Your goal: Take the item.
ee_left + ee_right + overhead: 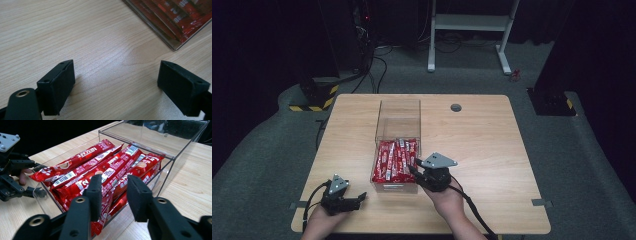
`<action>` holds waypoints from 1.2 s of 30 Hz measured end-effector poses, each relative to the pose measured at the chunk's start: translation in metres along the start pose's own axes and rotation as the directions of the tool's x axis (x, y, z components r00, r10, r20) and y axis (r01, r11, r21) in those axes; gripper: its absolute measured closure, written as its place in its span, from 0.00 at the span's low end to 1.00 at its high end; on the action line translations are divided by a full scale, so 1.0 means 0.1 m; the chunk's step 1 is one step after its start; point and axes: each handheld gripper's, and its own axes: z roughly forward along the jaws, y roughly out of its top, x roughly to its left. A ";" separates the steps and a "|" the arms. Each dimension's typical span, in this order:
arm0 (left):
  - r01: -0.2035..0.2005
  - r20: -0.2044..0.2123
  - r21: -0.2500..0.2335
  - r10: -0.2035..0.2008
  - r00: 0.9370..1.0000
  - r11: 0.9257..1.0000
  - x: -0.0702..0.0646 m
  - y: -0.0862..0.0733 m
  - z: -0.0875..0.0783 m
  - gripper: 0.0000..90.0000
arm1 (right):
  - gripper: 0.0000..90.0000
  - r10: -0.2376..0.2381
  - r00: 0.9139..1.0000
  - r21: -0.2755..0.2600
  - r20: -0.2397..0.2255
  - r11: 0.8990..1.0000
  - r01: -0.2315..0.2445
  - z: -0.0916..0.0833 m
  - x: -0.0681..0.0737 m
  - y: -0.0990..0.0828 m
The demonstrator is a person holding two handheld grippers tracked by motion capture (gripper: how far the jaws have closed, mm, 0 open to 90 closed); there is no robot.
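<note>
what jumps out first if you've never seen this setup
The bright red coffee stick packets piled in the near end of a clear plastic box at the middle of the wooden table. The right tongs reach over those packets with a packet between the jaws, while the left tongs rest open on bare wood beside the box.

In front of me is a light wooden bench (492, 145) with a small round grey cap (456, 107) near its far edge. Behind it, on the grey carpet (257, 150), stands a white metal frame (469, 30), and black cables (379, 70) lie beside a yellow-black striped base (314, 97).
</note>
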 end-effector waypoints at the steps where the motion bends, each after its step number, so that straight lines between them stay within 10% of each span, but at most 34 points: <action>1: 0.000 0.000 0.000 0.000 1.000 1.000 0.00 0.00 0.00 0.17 | 0.78 0.001 1.000 -0.003 -0.001 1.000 -0.001 0.00 0.00 0.00; 36: -0.004 0.005 0.001 0.004 1.000 1.000 0.00 0.00 0.00 0.17 | 1.00 0.027 1.000 0.002 0.005 1.000 -0.027 0.02 0.05 -0.06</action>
